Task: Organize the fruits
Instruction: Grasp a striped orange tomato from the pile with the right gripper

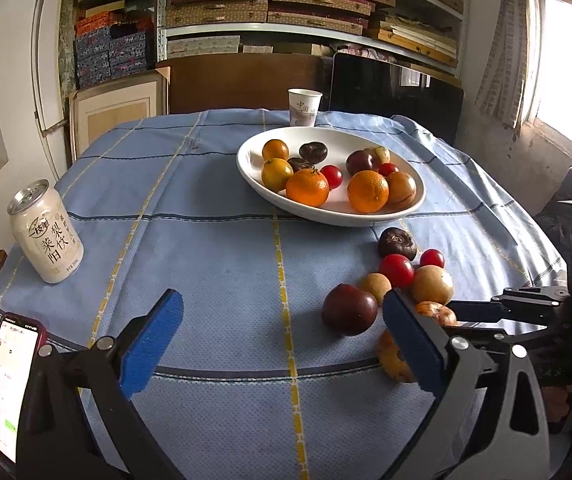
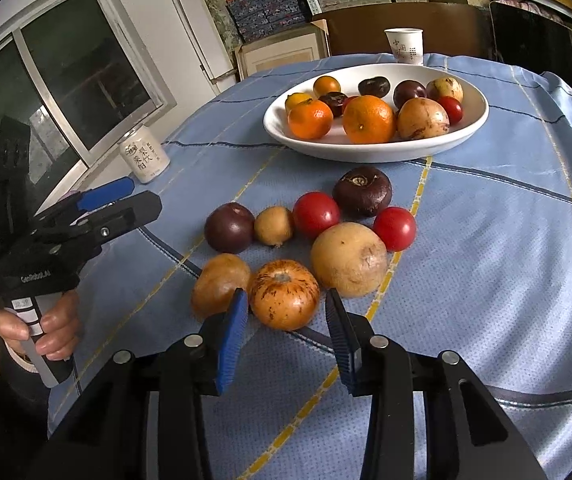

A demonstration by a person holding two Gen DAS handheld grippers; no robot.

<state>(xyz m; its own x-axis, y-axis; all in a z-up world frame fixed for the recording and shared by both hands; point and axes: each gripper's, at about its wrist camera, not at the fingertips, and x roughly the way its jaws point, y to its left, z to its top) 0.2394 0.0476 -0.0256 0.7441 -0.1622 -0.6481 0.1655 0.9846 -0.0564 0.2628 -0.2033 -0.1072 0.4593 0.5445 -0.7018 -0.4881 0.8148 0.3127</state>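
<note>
A round table under a blue checked tablecloth [image 2: 505,280] carries everything, with the white oval dish [image 2: 473,120] toward its far side already heaped with oranges, tomatoes and dark plums. On the near cloth a loose cluster of fruit waits: a dark plum [image 2: 230,227], a large pale yellow fruit [image 2: 347,259], two red tomatoes and, nearest, a speckled orange-brown fruit [image 2: 284,294]. The right gripper [image 2: 286,316] has its blue pads either side of that speckled fruit, seemingly clamped on it, though whether the pads truly press is not quite clear. The left gripper [image 1: 282,332] hangs spread wide above bare cloth, holding nothing. The likely risk is a shallow pinch: the pads sit only at the fruit's near edge, so on lifting it could squirt forward, knock the brown fruit [image 2: 220,284] touching its left side, and send neighbours rolling toward the table edge
</note>
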